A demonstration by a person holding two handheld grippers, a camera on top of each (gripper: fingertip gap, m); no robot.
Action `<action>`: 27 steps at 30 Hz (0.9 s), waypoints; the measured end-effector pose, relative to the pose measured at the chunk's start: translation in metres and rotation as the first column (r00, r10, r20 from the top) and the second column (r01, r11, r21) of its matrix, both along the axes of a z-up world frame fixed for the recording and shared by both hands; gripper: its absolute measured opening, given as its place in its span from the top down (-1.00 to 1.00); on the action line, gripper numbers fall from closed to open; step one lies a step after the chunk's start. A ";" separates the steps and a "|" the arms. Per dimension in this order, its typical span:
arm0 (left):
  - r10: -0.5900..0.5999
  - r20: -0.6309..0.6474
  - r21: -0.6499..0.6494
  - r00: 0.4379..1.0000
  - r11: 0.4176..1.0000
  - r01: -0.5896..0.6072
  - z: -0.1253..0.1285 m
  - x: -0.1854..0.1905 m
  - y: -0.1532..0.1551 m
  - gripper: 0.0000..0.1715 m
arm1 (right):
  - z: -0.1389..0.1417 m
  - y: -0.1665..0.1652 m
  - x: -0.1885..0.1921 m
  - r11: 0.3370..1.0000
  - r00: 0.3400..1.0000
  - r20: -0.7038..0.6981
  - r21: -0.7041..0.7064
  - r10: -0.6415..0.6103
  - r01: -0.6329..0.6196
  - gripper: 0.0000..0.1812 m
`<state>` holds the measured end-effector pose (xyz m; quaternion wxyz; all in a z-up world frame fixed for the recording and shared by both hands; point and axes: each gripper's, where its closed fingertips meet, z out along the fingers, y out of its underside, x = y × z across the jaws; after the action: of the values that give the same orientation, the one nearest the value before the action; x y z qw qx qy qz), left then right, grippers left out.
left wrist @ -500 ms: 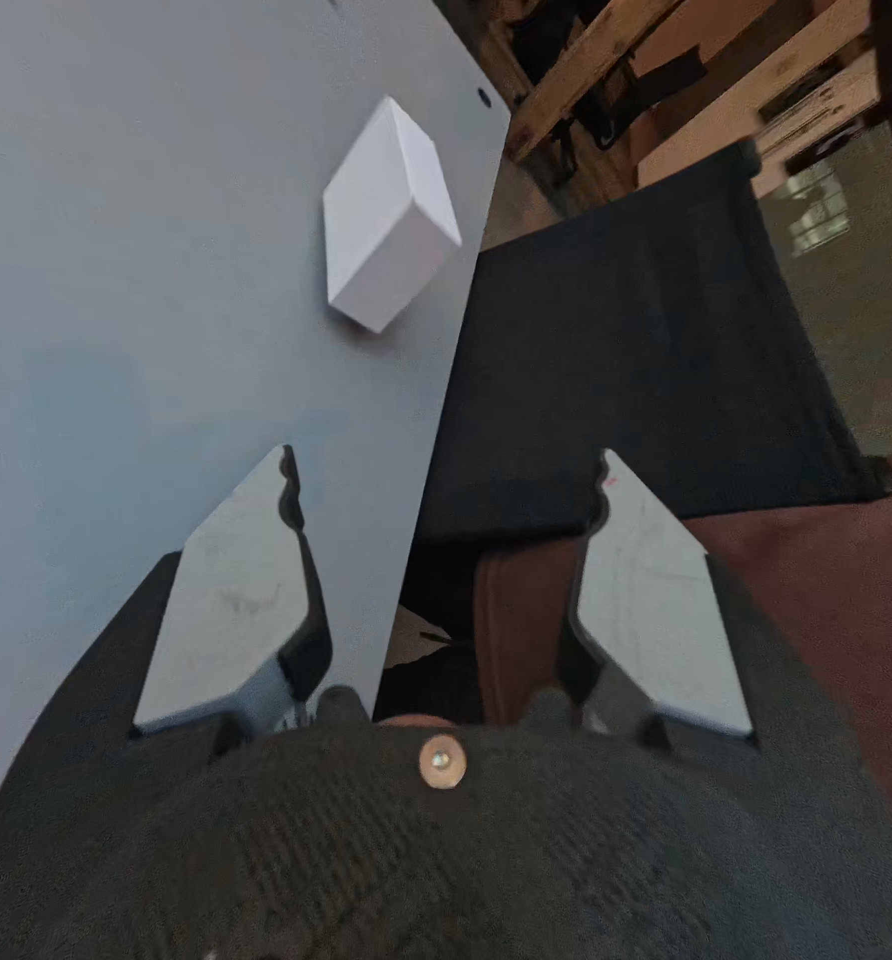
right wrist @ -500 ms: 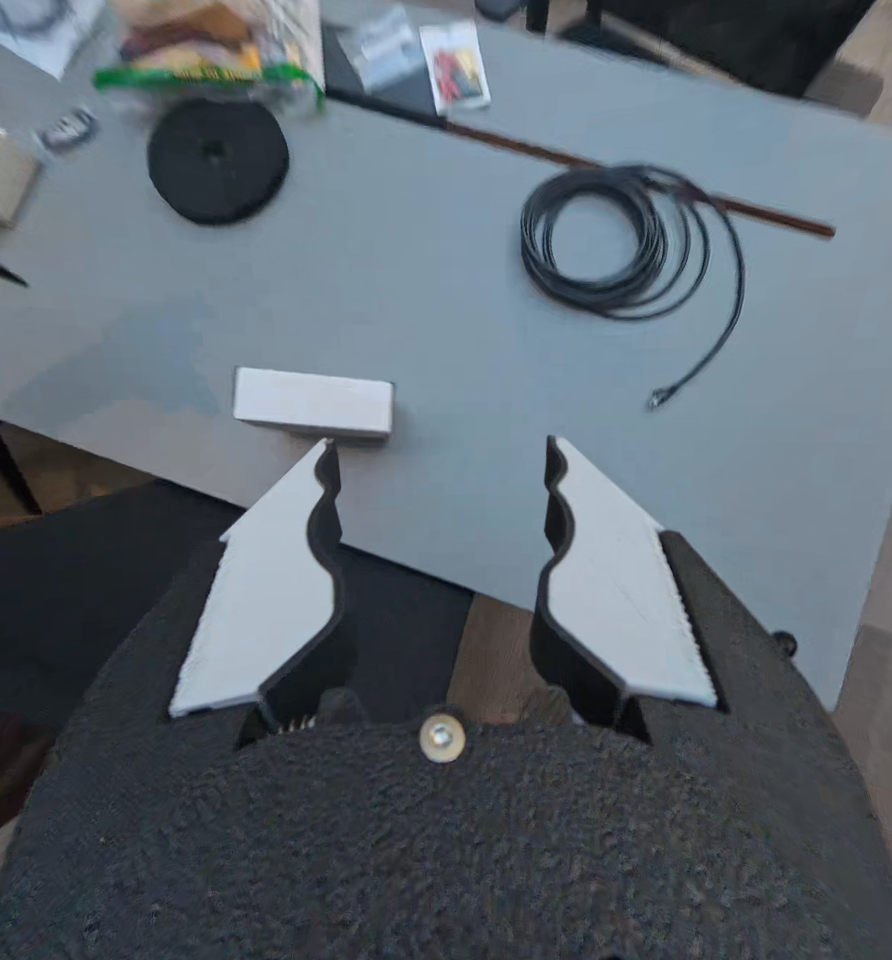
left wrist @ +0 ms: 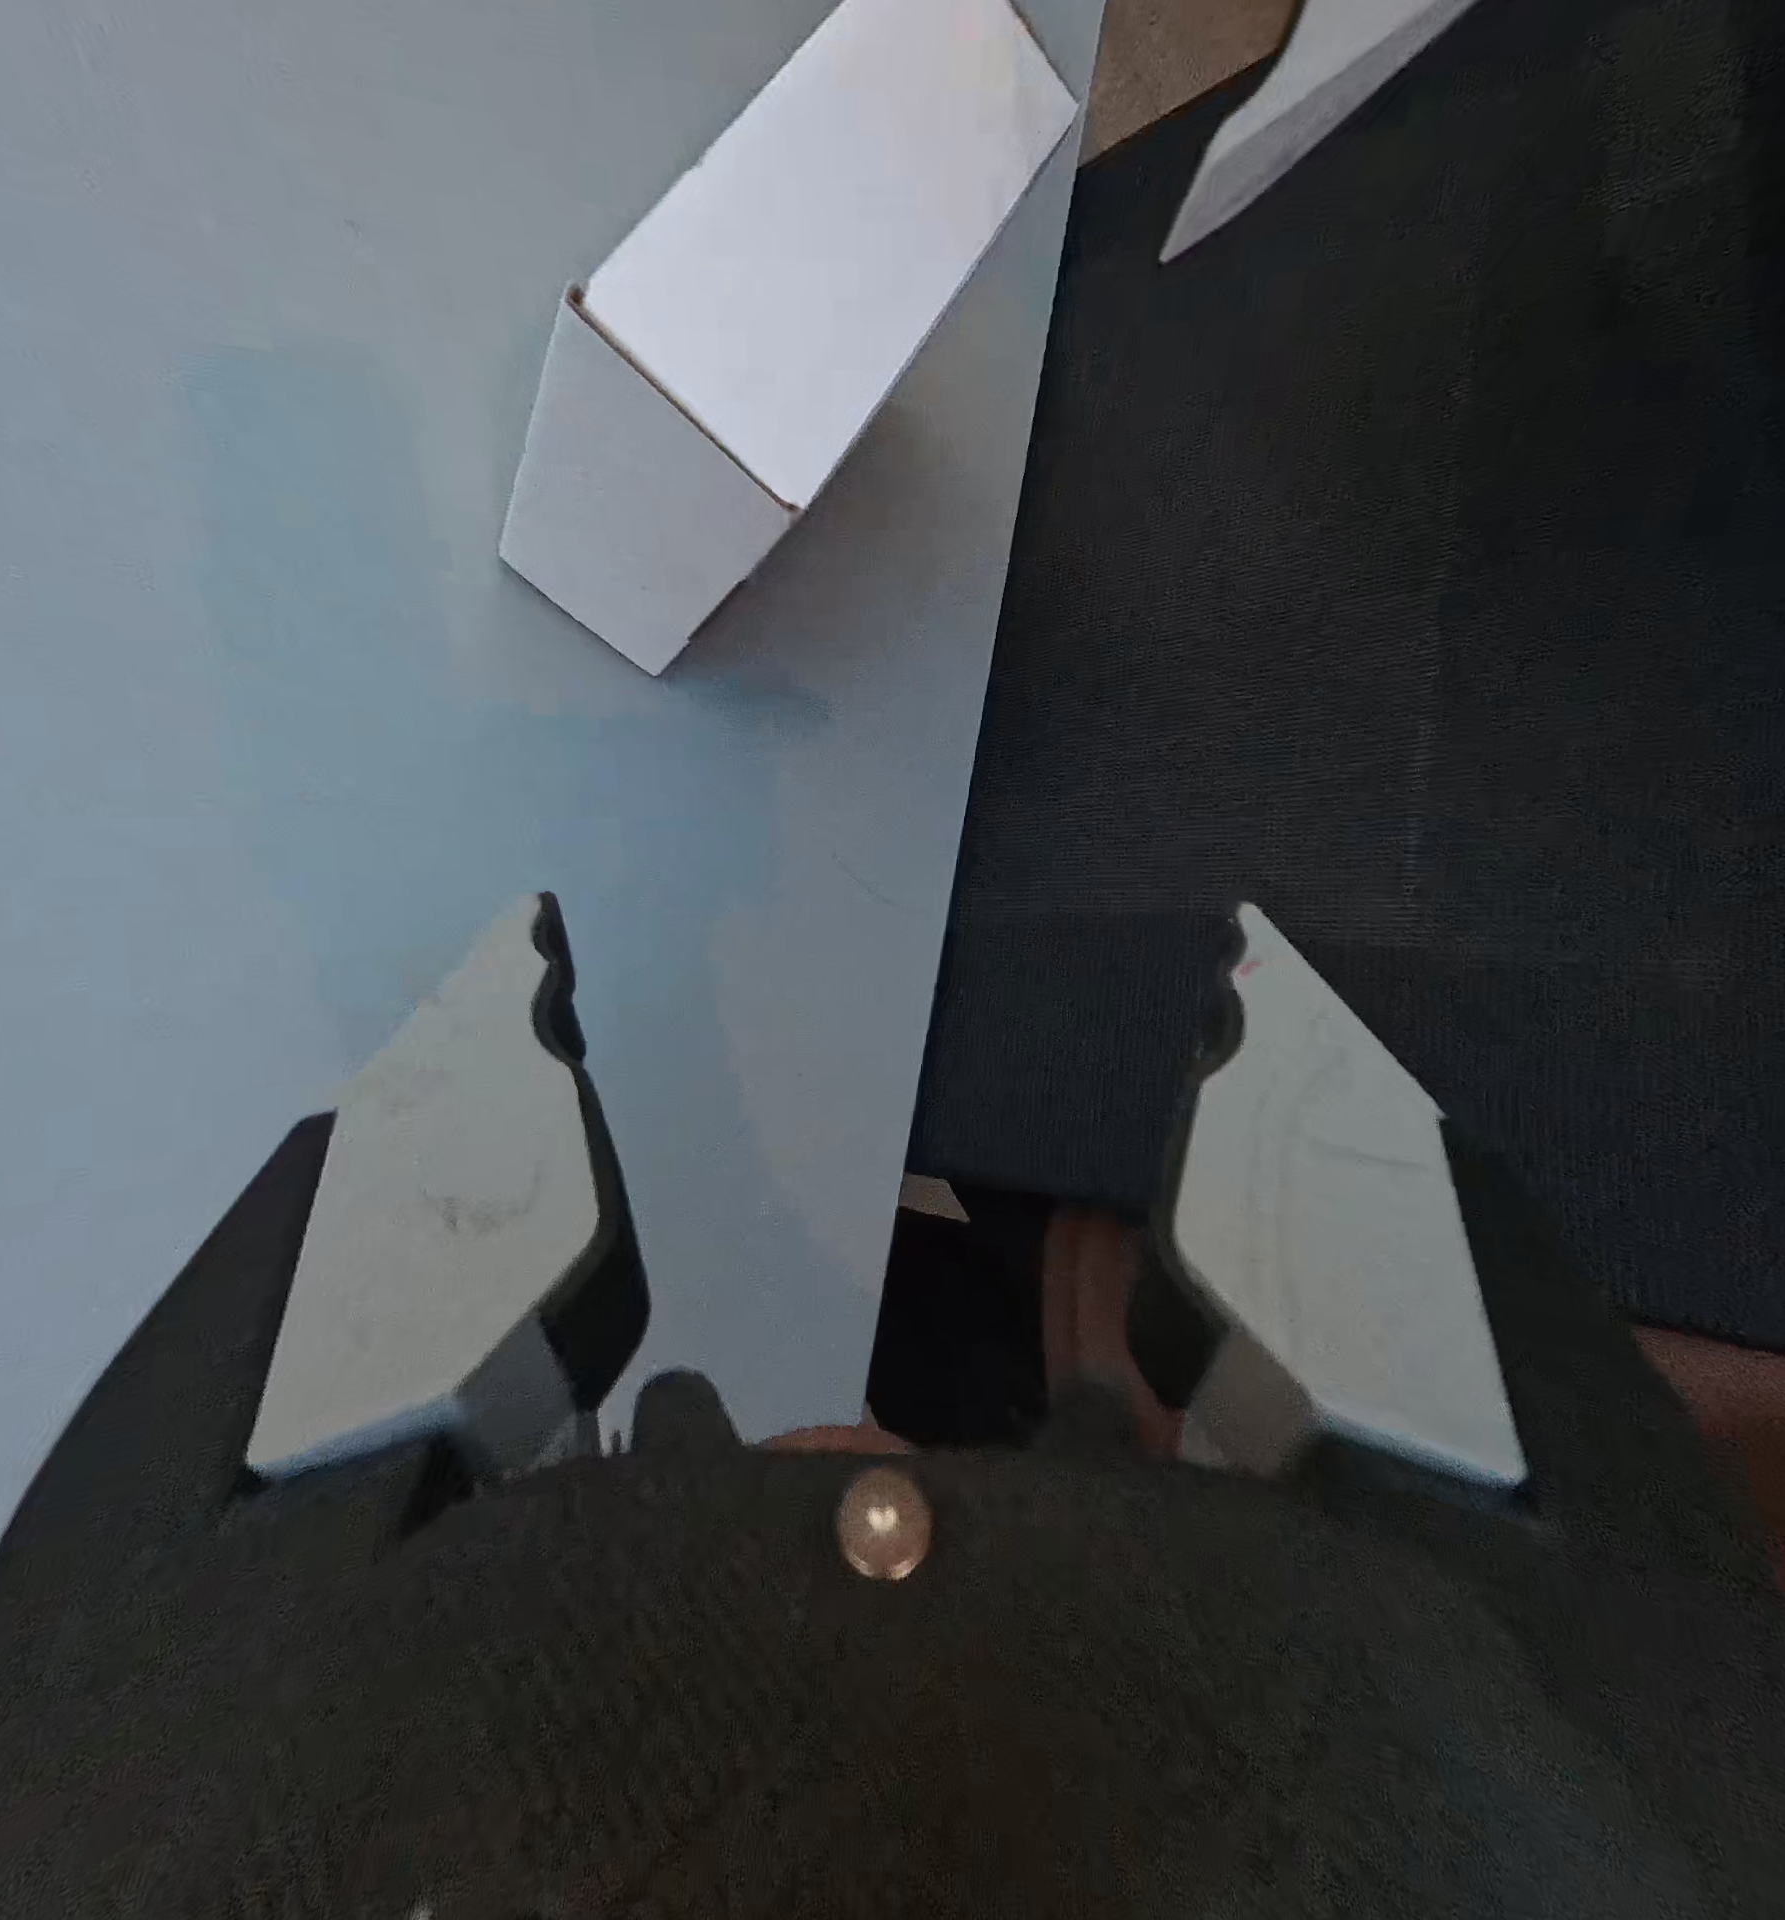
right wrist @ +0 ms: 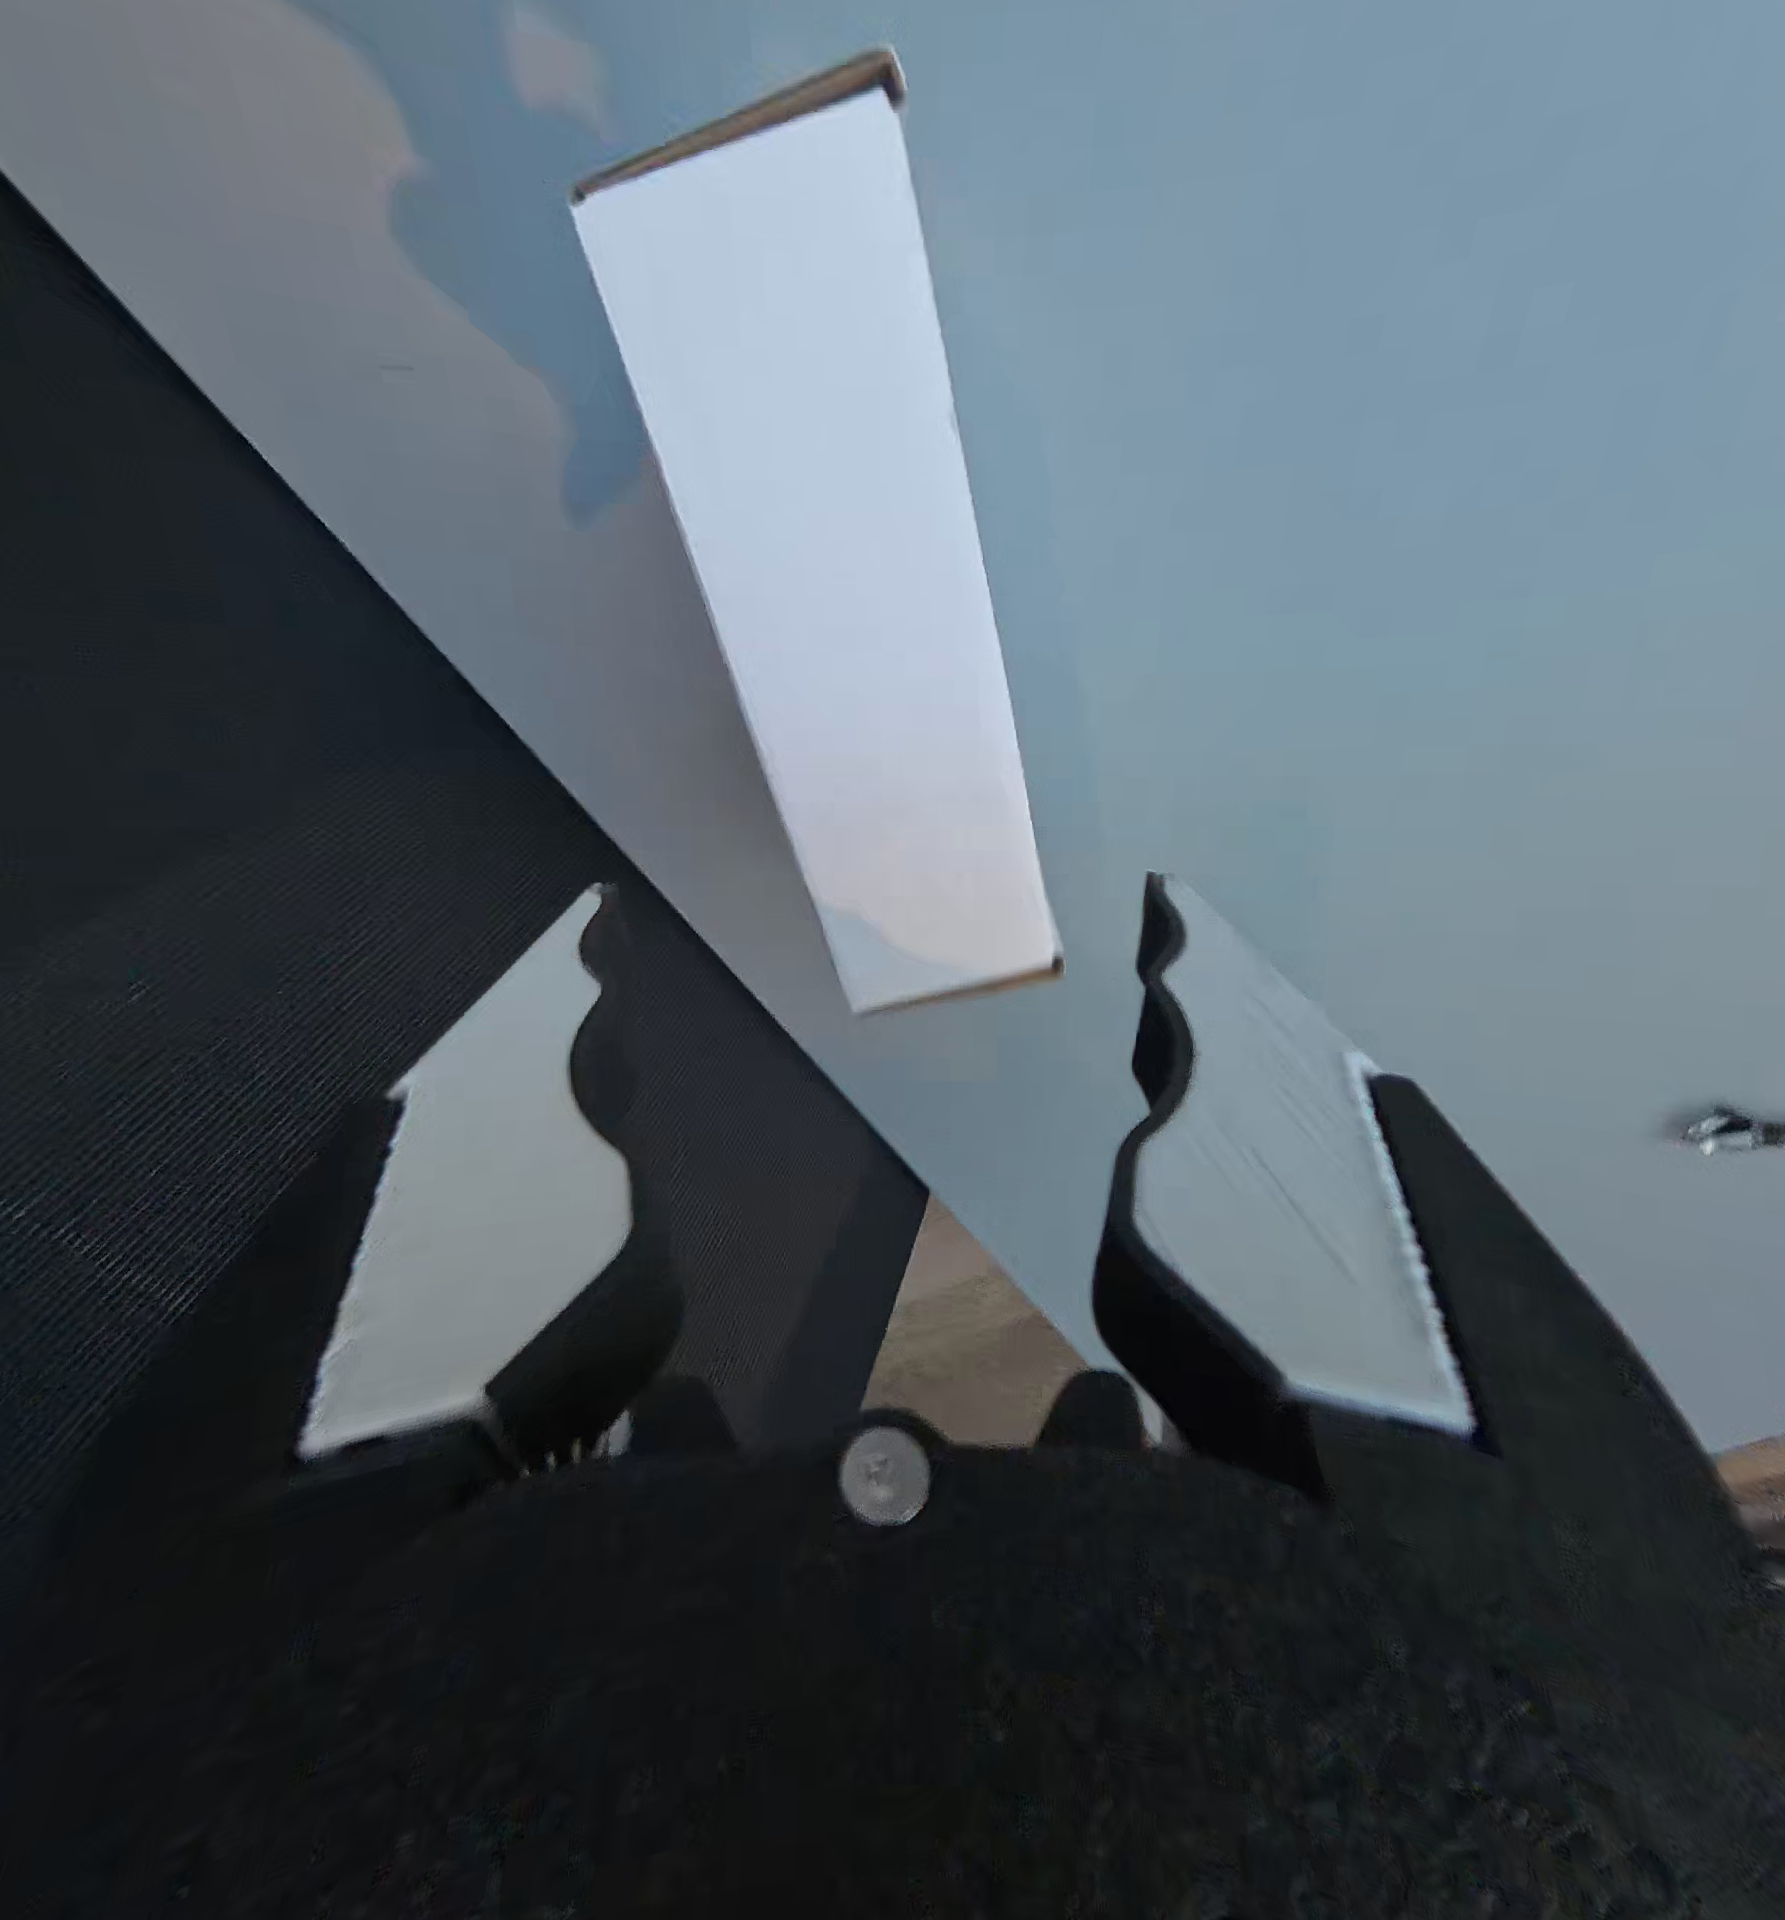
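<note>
On the grey counter (left wrist: 244, 623), near its edge, lies the white box (left wrist: 763, 343), ahead of both spread, empty claws, left claw (left wrist: 893, 935) and right claw (right wrist: 872, 894); squaring fingers to its long sides seems wise, and only the right view shows a cable tip (right wrist: 1719, 1129).

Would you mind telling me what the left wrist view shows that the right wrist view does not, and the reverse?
Only the left wrist view: the left claw, open and empty, and a pale finger of the other claw at top right. Only the right wrist view: the right claw, open with its tips near the box end, and a cable end. Both: the white box on the grey table near its edge, beside black fabric.
</note>
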<state>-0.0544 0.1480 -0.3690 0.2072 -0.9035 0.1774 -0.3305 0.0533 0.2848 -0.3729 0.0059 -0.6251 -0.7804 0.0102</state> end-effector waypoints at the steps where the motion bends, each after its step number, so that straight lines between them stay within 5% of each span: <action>1: 0.003 0.003 -0.006 1.000 1.000 -0.003 -0.002 0.001 -0.004 -0.34 | -0.015 -0.003 -0.008 0.999 0.999 0.039 -0.005 0.033 -0.033 -0.10; 5: 0.027 -0.010 -0.027 1.000 0.999 -0.027 -0.010 -0.004 -0.033 -0.30 | -0.059 -0.013 -0.020 0.990 0.973 0.179 -0.038 0.144 -0.139 0.31; 8: 0.056 -0.013 -0.037 0.998 0.998 -0.057 -0.013 -0.019 -0.061 -0.24 | -0.030 -0.006 -0.034 0.983 0.972 0.153 0.018 0.176 -0.181 0.32; 12: 0.103 -0.001 -0.036 0.995 0.994 -0.103 -0.012 -0.041 -0.095 -0.23 | 0.100 0.023 -0.059 0.941 0.980 0.014 0.276 0.198 -0.194 0.30; 15: 0.111 0.001 -0.028 0.994 0.993 -0.111 -0.007 -0.054 -0.115 -0.26 | 0.215 0.011 -0.042 0.933 0.989 0.004 0.330 0.149 -0.142 -0.12; 17: 0.111 -0.011 0.002 0.994 0.994 -0.111 -0.001 -0.063 -0.120 -0.27 | 0.285 -0.006 -0.037 0.913 0.979 -0.094 0.386 0.179 -0.130 0.05; 19: 0.110 0.002 0.012 0.994 0.994 -0.110 0.008 -0.068 -0.119 -0.32 | 0.321 -0.029 -0.026 0.917 0.978 -0.120 0.382 0.172 -0.114 0.06; 22: 0.105 0.006 0.072 0.994 0.992 -0.105 0.028 -0.074 -0.103 -0.34 | 0.323 -0.051 -0.028 0.932 0.982 -0.136 0.355 0.129 -0.074 0.04; 27: 0.092 -0.003 0.134 0.996 0.987 -0.091 0.055 -0.076 -0.079 -0.34 | 0.240 -0.072 -0.038 0.975 0.997 -0.071 0.221 0.038 -0.022 0.07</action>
<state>-0.1300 0.0689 -0.3141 0.2813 -0.8964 0.1584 -0.3037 0.0157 0.2123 -0.1329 0.1044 -0.6080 -0.7853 -0.0527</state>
